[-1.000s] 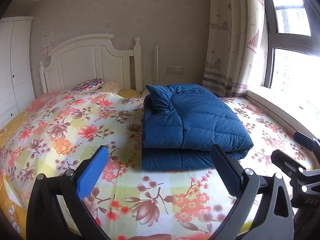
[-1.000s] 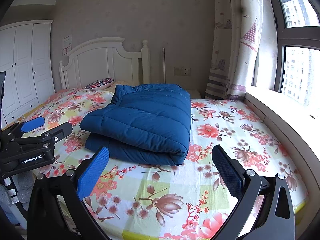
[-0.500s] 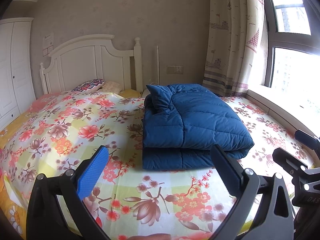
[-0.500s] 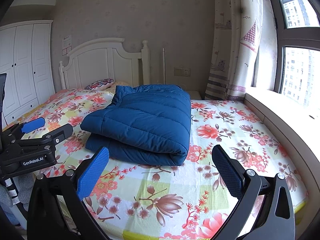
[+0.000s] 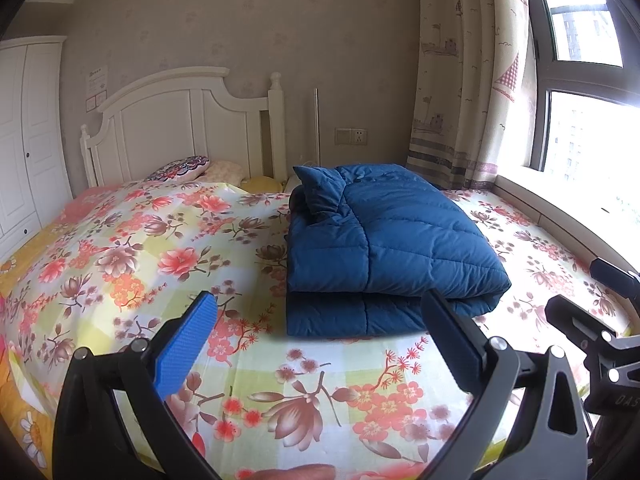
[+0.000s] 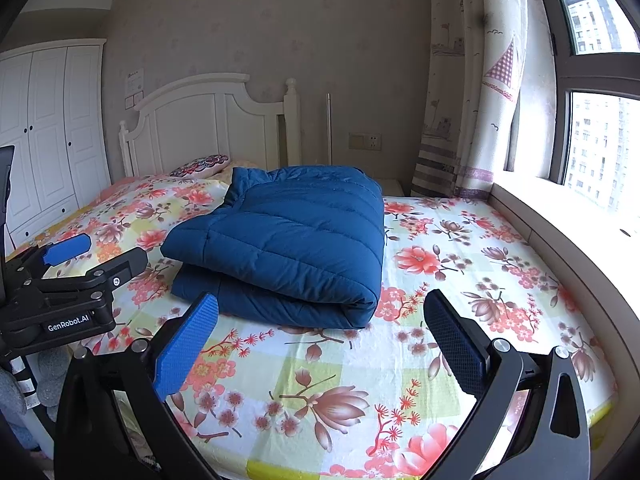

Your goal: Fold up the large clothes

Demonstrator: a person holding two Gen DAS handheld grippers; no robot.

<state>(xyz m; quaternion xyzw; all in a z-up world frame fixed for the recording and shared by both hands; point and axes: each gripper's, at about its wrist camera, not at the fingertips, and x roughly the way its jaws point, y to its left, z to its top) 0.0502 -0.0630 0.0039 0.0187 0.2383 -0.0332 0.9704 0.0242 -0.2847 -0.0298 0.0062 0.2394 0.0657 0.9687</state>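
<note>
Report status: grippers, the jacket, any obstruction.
Left gripper open, empty; right gripper open, empty. Blue padded jacket lies folded on the floral bed, untouched. Nothing between fingers and jacket.

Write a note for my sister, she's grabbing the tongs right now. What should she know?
Left tongs: open, holding nothing, hanging over the near end of the bed.
Right tongs: open, holding nothing, same spot.
Blue coat: lies on the bed, already folded into a thick bundle, with neither tongs touching it.
Done: the folding, by the look of it.
Left: probably nothing, maybe tidy the flap by the pillows.
</note>
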